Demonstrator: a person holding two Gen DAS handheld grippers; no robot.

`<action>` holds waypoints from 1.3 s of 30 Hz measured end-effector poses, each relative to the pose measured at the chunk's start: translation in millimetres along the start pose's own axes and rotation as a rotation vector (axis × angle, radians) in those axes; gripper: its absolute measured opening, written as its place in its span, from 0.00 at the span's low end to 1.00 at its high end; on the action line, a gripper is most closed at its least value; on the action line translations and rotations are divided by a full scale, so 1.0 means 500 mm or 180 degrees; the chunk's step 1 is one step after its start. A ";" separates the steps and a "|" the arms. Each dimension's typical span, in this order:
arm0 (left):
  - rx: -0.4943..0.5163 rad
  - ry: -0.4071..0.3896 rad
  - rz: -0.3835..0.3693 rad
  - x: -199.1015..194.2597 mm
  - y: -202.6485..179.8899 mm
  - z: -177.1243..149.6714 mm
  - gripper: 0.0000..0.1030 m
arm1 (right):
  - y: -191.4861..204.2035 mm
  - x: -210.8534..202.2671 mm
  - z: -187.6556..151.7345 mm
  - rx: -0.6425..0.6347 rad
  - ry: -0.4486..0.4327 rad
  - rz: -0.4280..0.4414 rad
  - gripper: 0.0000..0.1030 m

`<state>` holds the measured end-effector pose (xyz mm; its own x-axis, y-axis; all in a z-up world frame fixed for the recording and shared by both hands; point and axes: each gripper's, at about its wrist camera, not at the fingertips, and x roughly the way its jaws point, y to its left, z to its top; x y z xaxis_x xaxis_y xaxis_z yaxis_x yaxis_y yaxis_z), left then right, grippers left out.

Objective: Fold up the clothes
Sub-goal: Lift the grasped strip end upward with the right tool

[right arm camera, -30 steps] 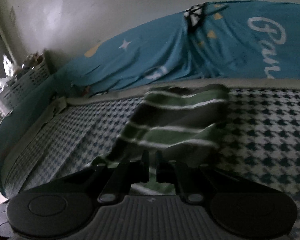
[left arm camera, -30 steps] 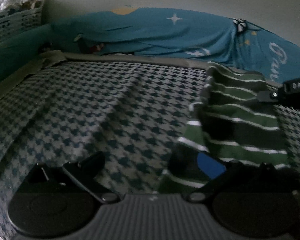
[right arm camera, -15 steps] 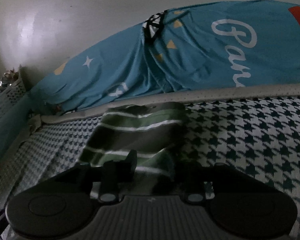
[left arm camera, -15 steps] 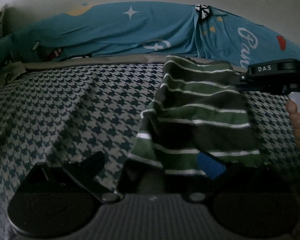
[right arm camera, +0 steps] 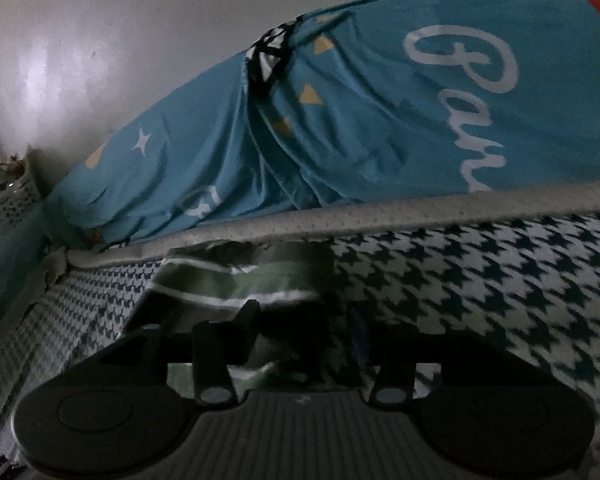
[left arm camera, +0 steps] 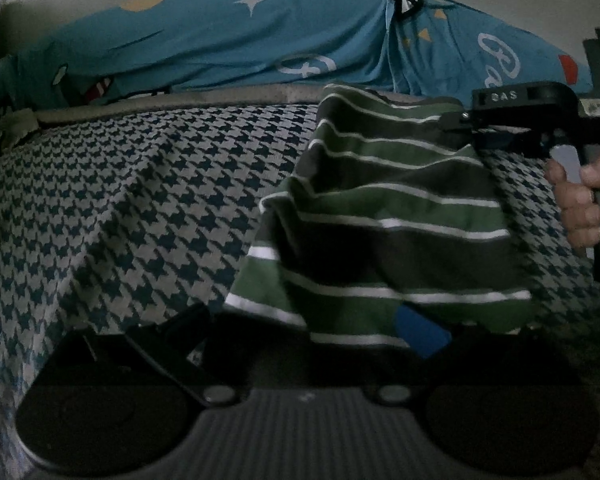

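Left wrist view
- Left gripper (left arm camera: pixel 311 332): fingers spread wide; left finger (left arm camera: pixel 172 332) bare over the bed cover, right finger hidden under cloth. Whether the pads press on the cloth cannot be told.
- Striped garment (left arm camera: pixel 391 216): green and dark bands with thin white stripes, bunched, just ahead and to the right of the left gripper; its near hem drapes over the right finger. A blue tag (left arm camera: pixel 419 332) shows at that hem.
- Right gripper (left arm camera: pixel 455 120): at the far right corner of the garment, seen side-on, touching its upper edge; gap between its fingers not readable from here.
- Hand (left arm camera: pixel 579 200): wrapped round the right gripper's handle, far right.
- Bed cover (left arm camera: pixel 140 200): houndstooth, under everything, rumpled to the left.
- Blue sheet (left arm camera: pixel 260 40): heaped beyond the bed edge, against the wall.

Right wrist view
- Right gripper (right arm camera: pixel 300 320): jaws opening, fingers apart; garment lies between and ahead of them, pads not seen pressing it.
- Striped garment (right arm camera: pixel 228 284): directly ahead, resting on the bed cover (right arm camera: pixel 479 280), near its far edge.
- Blue sheet (right arm camera: pixel 379 120): beyond, white lettering.
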<state>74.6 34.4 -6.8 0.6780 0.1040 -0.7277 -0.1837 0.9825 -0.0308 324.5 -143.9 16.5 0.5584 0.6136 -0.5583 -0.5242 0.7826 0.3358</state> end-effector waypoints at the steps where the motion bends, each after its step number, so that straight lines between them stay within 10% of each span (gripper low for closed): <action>1: 0.0013 -0.0005 0.0007 0.001 -0.001 0.000 1.00 | 0.000 0.006 0.002 -0.0034 0.0009 0.0036 0.47; 23: 0.0057 -0.0105 0.0047 0.011 -0.021 0.011 1.00 | -0.019 0.071 0.001 -0.0050 -0.0003 0.0755 0.25; 39: 0.0020 -0.0087 -0.0107 0.006 -0.023 0.017 1.00 | 0.016 0.042 0.010 -0.0146 -0.0175 0.0366 0.07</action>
<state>85.0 24.6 -2.8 0.7030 0.0749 -0.7073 -0.1560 0.9865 -0.0506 335.6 -124.2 11.2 0.5268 0.7047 -0.4753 -0.6149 0.7020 0.3594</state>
